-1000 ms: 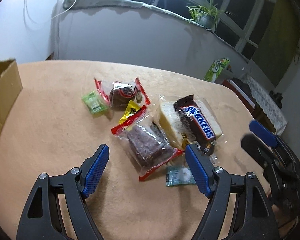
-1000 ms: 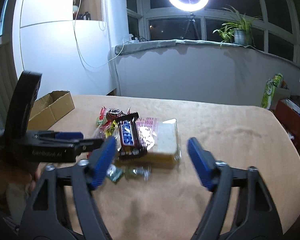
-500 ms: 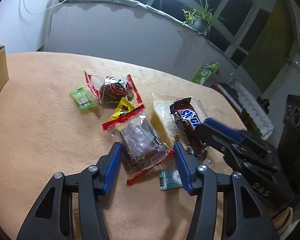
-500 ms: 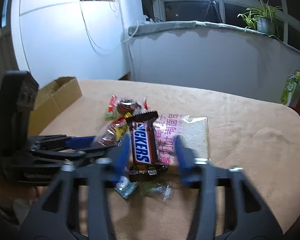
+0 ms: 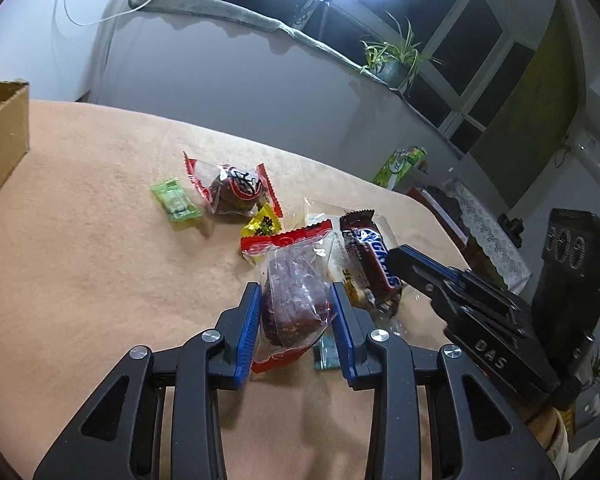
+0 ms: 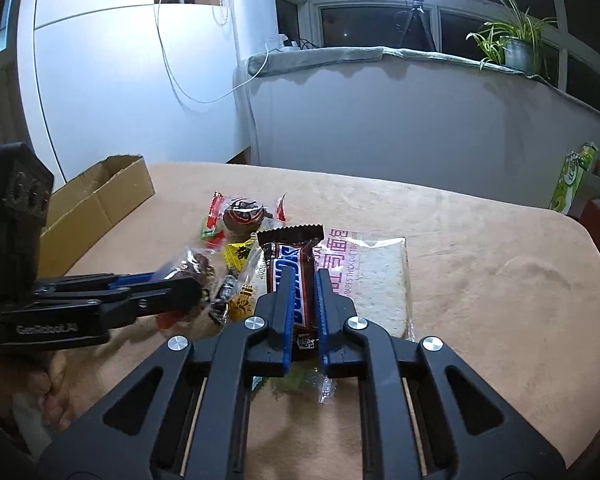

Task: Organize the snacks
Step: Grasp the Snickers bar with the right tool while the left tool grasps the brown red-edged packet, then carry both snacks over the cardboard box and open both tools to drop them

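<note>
Gripping: left gripper (image 5: 296,320) narrowed, jaws just been closing, pads on both sides of the red-edged cake bag (image 5: 296,296); right gripper (image 6: 303,312) clamped tight on the near half of the Snickers (image 6: 294,280).
Cake bag: near the table's front edge, mid-pile; light, soft, crinkly film, likely to squash; best taken across the thick middle, gently.
Snickers: lying on the bread pack (image 6: 376,280), just beside the cake bag; light, stiff enough to lift level, wrapper slick; best held across the bar's body, not the crimped end.
Bread pack: flat, soft, loose film; may drag along under the bar.
Others: round red snack (image 5: 236,190), green sweet (image 5: 176,204), yellow sachet (image 5: 262,226) toward the far side of the pile; small teal sachet (image 5: 324,354) close below the left pads.
Box: cardboard box (image 6: 96,208) at the table's left edge, open top, probable goal.
Room: bare table (image 5: 80,280) between pile and box; right half bare too.
Risk: grippers close together, so lifting apart looks wise.
</note>
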`<state>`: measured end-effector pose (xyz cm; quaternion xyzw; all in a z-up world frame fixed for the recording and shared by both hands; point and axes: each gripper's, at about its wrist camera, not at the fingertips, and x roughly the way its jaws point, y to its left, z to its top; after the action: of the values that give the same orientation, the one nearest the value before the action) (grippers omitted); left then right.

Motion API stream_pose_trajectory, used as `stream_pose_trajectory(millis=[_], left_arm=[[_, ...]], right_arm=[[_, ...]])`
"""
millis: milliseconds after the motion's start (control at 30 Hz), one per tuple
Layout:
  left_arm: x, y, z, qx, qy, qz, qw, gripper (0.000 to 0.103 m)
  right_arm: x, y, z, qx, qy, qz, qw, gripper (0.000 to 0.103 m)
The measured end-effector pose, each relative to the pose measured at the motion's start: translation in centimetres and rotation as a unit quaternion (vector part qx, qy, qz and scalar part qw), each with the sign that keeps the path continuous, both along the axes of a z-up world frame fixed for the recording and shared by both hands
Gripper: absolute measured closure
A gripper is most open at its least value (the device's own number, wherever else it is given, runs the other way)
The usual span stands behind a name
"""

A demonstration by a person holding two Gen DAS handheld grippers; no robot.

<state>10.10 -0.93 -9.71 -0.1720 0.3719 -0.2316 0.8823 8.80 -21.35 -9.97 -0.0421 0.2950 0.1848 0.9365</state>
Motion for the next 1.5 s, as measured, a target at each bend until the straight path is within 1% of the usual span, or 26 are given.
stream_pose_trajectory(millis=[67, 133, 167, 267, 333, 567, 700, 967, 1200, 1500], left_arm=[[-0.8, 0.5, 0.2, 0.004, -0.001, 0.004, 1.0000, 0.070], [-1.6, 0.9, 0.5, 0.010, -0.004, 0.008, 0.9999, 0.070], [-2.0, 1.2, 0.7, 0.012, -0.005, 0.011, 0.9999, 0.070], [-3.2, 2.2, 1.0, 0.014, -0.009, 0.020, 0.9997, 0.070], [-4.0, 2.8, 1.3, 0.015, -0.012, 0.025, 0.9995, 0.070], [-5.8, 4.4, 2.6, 0.008, -0.029, 0.037, 0.9989, 0.070], [-7.2, 5.3, 3.9, 0.007, -0.050, 0.042, 0.9979, 0.070], [-9.9, 7.6, 6.0, -0.004, -0.085, 0.052, 0.9951, 0.070], [-12.2, 10.9, 6.6, -0.016, -0.101, 0.076, 0.9918, 0.070], [-14.1, 16.0, 6.7, -0.022, -0.120, 0.130, 0.9839, 0.070]], right_arm=[[0.0, 0.2, 0.0, -0.006, -0.001, 0.000, 1.000, 0.091], [-0.2, 0.6, 0.0, -0.014, -0.006, 0.005, 1.000, 0.073], [-0.3, 1.0, 0.0, -0.021, -0.007, 0.008, 1.000, 0.072], [-0.3, 1.7, -0.3, -0.043, -0.006, 0.011, 0.999, 0.072], [-0.1, 1.9, -0.5, -0.052, -0.002, 0.008, 0.999, 0.075], [-0.8, 1.0, 0.2, -0.041, -0.016, -0.015, 0.999, 0.076], [-2.4, 0.8, 0.8, -0.023, -0.015, -0.025, 0.999, 0.076], [-6.6, 2.0, 3.1, -0.025, -0.037, -0.029, 0.999, 0.076], [-8.9, 4.9, 5.0, -0.039, -0.058, -0.013, 0.997, 0.076], [-10.0, 10.2, 5.8, -0.063, -0.069, 0.022, 0.995, 0.076]])
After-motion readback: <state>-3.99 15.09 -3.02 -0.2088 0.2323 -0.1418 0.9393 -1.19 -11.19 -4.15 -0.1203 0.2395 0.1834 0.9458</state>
